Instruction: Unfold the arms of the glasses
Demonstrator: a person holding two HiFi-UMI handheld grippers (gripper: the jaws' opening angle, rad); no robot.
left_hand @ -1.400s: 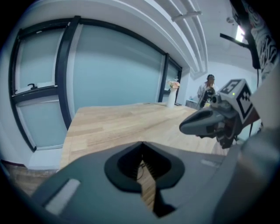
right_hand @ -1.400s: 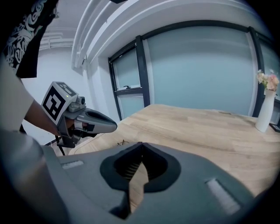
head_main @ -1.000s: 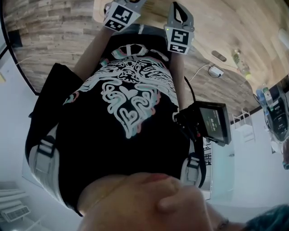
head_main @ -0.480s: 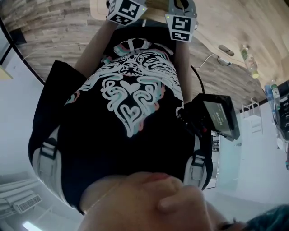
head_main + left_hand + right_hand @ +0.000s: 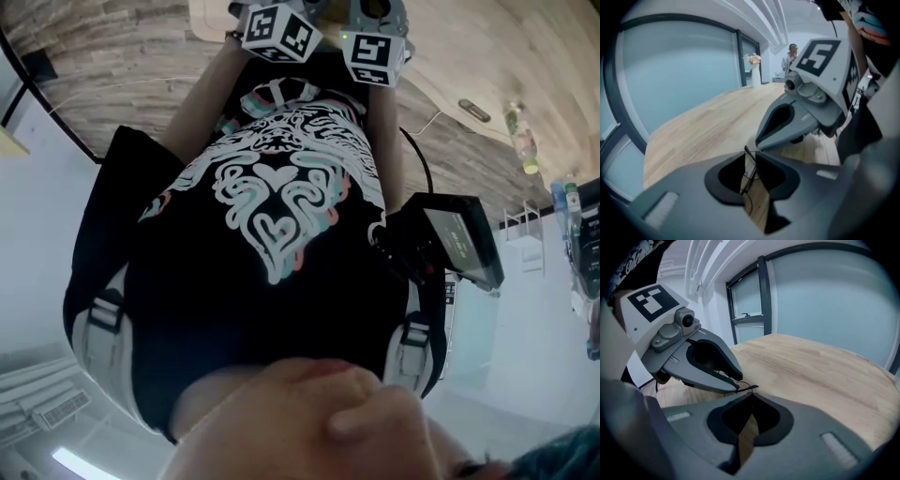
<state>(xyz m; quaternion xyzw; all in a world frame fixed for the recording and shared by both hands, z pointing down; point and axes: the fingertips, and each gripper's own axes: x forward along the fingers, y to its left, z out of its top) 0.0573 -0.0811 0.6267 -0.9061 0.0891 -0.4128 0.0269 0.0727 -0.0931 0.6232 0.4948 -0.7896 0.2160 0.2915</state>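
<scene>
Your left gripper [image 5: 750,157] is clamped on the glasses [image 5: 746,174]; thin black wire runs down the slit between its jaws. Your right gripper [image 5: 751,398] has its jaws together too, with the dark arm tip [image 5: 751,388] lying right at their ends. It looks pinched, but I'm not certain. The glasses are held in the air between the two grippers, over the near edge of the desk [image 5: 811,366], close to your body. The head view doesn't show them.

The step looks like swinging one arm out. Hold the left grip steady on the frame and sweep the right in an arc about the hinge, not a straight pull. Stop when the hinge resists.

The frame is thin wire and likely to flex or slip. The arm tip is thicker and rounded. The jaws are matte grey plastic with teardrop hollows. The desk is pale, smooth wood grain with a curved edge.
</scene>
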